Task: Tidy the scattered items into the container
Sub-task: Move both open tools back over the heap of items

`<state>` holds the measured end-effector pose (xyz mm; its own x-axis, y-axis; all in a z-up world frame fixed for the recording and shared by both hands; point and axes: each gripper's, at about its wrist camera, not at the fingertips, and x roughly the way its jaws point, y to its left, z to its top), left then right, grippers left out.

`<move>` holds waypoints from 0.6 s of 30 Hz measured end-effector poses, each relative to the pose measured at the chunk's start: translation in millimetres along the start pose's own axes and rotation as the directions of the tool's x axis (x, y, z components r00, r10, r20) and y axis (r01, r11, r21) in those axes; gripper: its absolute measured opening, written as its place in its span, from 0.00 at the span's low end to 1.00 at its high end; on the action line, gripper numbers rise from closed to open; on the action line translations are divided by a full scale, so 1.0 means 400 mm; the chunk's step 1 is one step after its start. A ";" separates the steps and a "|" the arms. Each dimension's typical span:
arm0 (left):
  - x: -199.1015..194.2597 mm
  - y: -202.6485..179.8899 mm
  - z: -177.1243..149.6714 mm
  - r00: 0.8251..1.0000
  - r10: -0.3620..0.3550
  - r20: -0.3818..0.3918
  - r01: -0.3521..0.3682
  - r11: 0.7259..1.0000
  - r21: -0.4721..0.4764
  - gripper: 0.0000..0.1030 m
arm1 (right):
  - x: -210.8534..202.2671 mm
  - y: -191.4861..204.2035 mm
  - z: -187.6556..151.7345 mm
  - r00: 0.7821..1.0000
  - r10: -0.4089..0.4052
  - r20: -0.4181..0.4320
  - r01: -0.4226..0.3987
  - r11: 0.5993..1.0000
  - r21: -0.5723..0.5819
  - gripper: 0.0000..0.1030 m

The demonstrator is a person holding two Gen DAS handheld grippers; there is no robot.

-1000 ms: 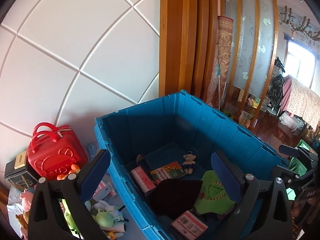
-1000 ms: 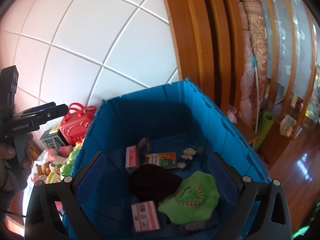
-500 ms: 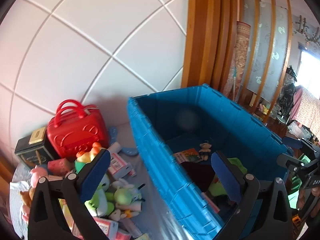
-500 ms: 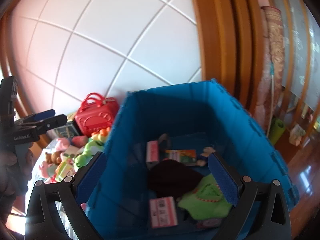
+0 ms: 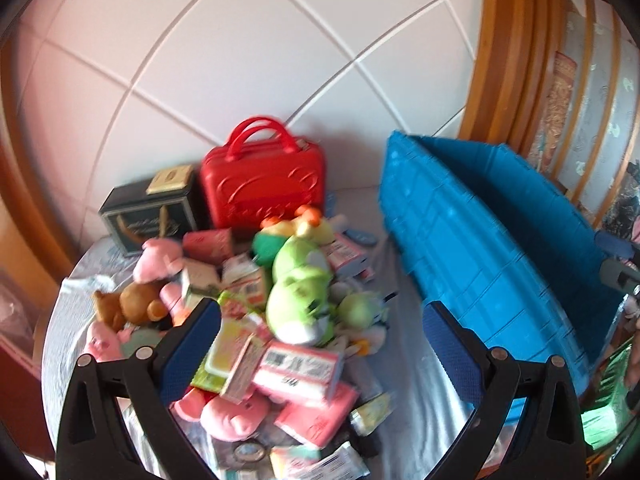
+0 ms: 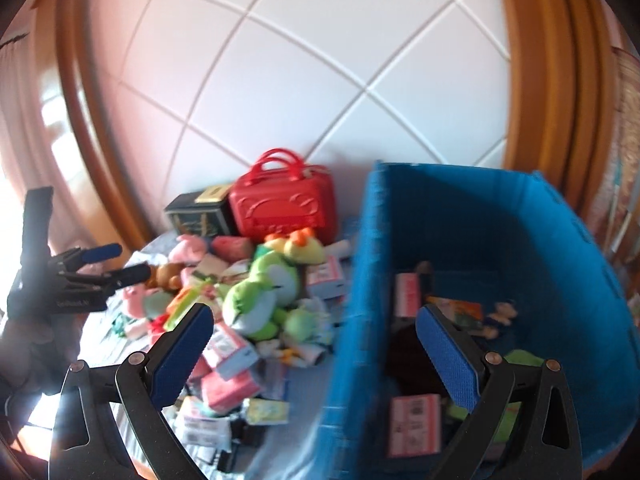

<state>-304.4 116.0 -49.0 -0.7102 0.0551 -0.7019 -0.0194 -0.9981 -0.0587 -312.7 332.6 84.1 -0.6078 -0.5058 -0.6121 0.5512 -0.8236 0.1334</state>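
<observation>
Blue-padded left tool (image 5: 320,336): spread wide, empty, above my toy pile (image 5: 280,300) on the table (image 5: 408,380). Right tool (image 6: 312,340): likewise agape, straddling blue container (image 6: 352,320) wall. Pile lies left of container; red case (image 5: 262,188) behind.

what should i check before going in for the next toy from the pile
1. Left gripper open and empty: ok, fingers spread wide with nothing between them.
2. Right gripper open and empty: ok, same.
3. Target in reach: ok, the green frog plush lies on top of the pile, straight ahead of the left gripper.
4. Neighbours clear of the grasp: not ok, a pink box and other packets crowd against the plush.
5. Room in the blue bin: ok, only a few items lie on its floor.
6. Sharp view for aiming: not ok, both wrist views are motion-blurred.
</observation>
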 end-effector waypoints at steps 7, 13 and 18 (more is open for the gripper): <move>0.030 0.151 -0.177 0.990 0.065 -0.122 -0.068 0.997 -0.025 0.99 | 0.085 0.141 -0.052 0.996 0.060 -0.068 -0.063 0.997 -0.053 1.00; 0.077 0.260 -0.343 0.966 0.083 -0.246 -0.101 0.993 -0.064 0.99 | 0.185 0.243 -0.154 0.982 0.090 -0.166 -0.107 0.990 -0.094 1.00; 0.134 0.292 -0.486 0.933 0.064 -0.353 -0.094 0.993 -0.069 0.99 | 0.277 0.306 -0.262 0.959 0.094 -0.267 -0.133 0.982 -0.132 1.00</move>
<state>-207.8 7.7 -231.5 -0.4157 -0.0022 -0.9095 0.0962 -0.9945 -0.0416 -252.6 202.8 -49.1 -0.3785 -0.4941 -0.7827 0.6976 -0.7080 0.1096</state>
